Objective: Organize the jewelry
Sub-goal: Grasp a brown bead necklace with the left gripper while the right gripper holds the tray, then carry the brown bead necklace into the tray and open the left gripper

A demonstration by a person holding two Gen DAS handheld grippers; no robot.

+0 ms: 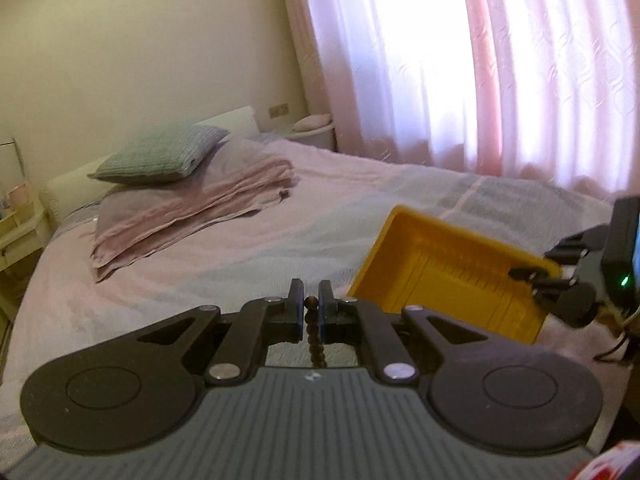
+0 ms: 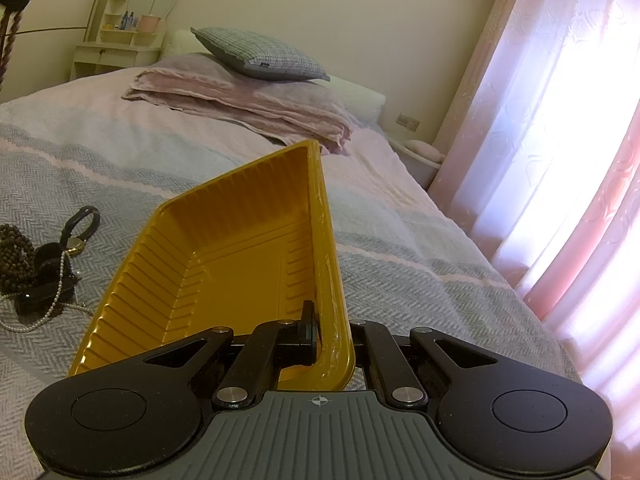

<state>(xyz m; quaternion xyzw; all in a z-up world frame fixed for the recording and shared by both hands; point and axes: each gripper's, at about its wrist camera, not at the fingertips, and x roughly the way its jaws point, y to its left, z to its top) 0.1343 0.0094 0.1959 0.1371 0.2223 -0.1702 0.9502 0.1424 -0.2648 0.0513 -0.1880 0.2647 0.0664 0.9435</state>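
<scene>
**Beads in 1 gripper, yellow tray in the other**

Quick rundown of the bed setup rn. The left gripper (image 1: pixel 311 300) is clamped on a string of dark brown beads (image 1: pixel 313 334); the strand runs straight down between the 2 fingers and hangs below them, w/ 1 bead poking out at the tips. It's held up off the bed (image 1: pixel 240 248), nothing under it but the blanket.

The right gripper (image 2: pixel 320 316) is closed tight on the rim of a yellow plastic tray (image 2: pixel 224 256): 1 finger inside the tray, the other hidden behind the wall on the outside. The tray is tipped up at an angle, near corner in the grip, far corner pointing toward the head of the bed. Inside looks empty, just ribbed walls & a flat bottom. From the left cam the tray sits to the right of the beads, near but not touching.

Rest of the jewelry pile (image 2: pixel 44 272) lies on the blanket left of the tray in the right cam: more dark beads, a pearl necklace (image 2: pixel 56 292), a black-strap watch (image 2: pixel 82 232) w/ a gold case, plus some black bits I can't make out.

Background: folded pink blanket stack (image 1: pixel 188 208) w/ a grey checked pillow (image 1: pixel 160 156) on top, pink curtains (image 1: pixel 500 72) w/ bright light coming thru.
</scene>
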